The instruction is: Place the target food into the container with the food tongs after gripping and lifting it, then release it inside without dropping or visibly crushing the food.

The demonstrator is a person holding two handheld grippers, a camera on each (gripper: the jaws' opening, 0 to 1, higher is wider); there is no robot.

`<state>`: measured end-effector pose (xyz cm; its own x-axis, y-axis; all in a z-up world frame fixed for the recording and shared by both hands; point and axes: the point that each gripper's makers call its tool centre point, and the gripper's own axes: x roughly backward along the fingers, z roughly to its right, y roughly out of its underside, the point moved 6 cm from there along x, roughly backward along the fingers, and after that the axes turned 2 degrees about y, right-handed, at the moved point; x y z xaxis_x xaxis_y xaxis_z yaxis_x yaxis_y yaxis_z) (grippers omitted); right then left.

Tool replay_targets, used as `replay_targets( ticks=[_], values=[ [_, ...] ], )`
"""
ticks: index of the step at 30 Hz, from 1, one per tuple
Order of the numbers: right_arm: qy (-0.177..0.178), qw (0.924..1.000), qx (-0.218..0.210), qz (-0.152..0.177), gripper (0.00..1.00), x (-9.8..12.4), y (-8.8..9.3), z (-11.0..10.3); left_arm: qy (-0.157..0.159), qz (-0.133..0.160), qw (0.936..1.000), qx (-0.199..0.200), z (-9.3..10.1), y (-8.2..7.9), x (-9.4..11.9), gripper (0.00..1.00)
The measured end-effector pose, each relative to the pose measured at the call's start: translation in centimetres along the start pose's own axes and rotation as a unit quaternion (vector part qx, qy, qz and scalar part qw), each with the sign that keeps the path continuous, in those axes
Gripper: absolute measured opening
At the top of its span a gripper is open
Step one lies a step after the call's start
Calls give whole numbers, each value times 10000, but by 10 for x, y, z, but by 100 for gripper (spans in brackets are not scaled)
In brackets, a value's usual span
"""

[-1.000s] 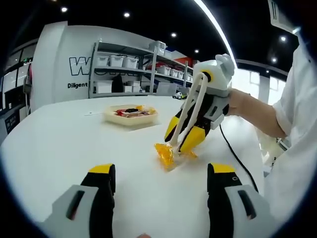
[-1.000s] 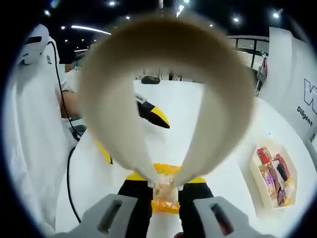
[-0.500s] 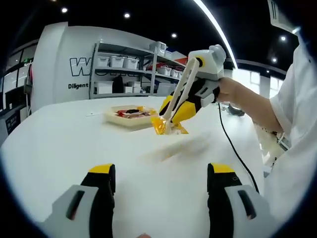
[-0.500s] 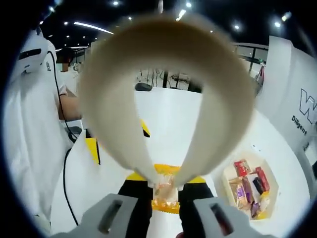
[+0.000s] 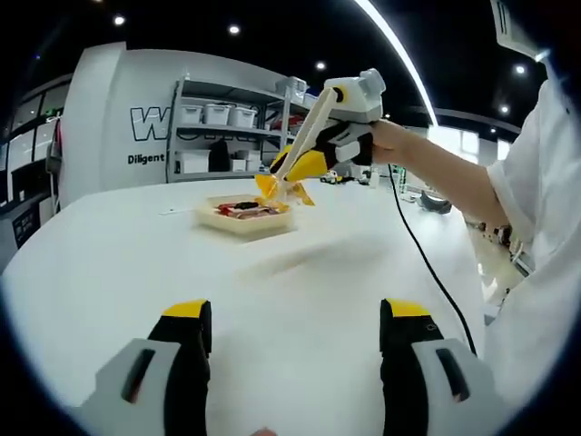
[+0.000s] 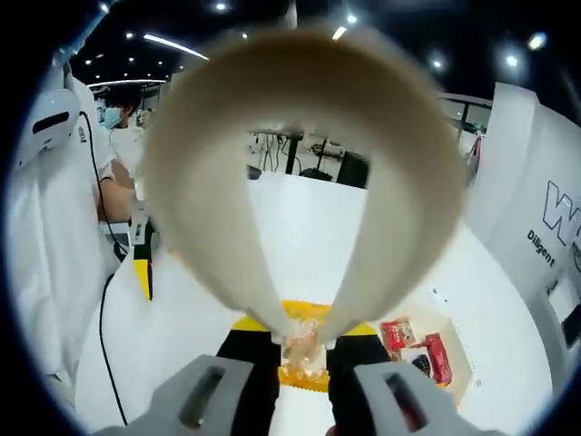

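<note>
Holding the tongs (image 5: 304, 145) clenched in my right tool (image 5: 295, 170), I carry the orange packet (image 5: 270, 186) above the container (image 5: 238, 215); left tool (image 5: 295, 336) gapes, released.

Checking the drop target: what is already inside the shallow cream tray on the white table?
The shallow cream tray holds several wrapped snacks, mostly red and dark. The orange packet, held by the cream tongs in the right gripper, hangs above it. The gripper covers part of the tray in the right gripper view.
</note>
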<state>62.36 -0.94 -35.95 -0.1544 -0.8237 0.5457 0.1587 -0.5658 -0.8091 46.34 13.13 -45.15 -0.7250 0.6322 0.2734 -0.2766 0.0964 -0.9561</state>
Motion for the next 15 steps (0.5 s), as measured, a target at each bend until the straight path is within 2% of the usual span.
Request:
replay_targets(
  ticks=[15],
  values=[
    [-20,9998,-157,-83,11,-21,6,58,-85,-14,10000,20,-4,1,3,75]
  ],
)
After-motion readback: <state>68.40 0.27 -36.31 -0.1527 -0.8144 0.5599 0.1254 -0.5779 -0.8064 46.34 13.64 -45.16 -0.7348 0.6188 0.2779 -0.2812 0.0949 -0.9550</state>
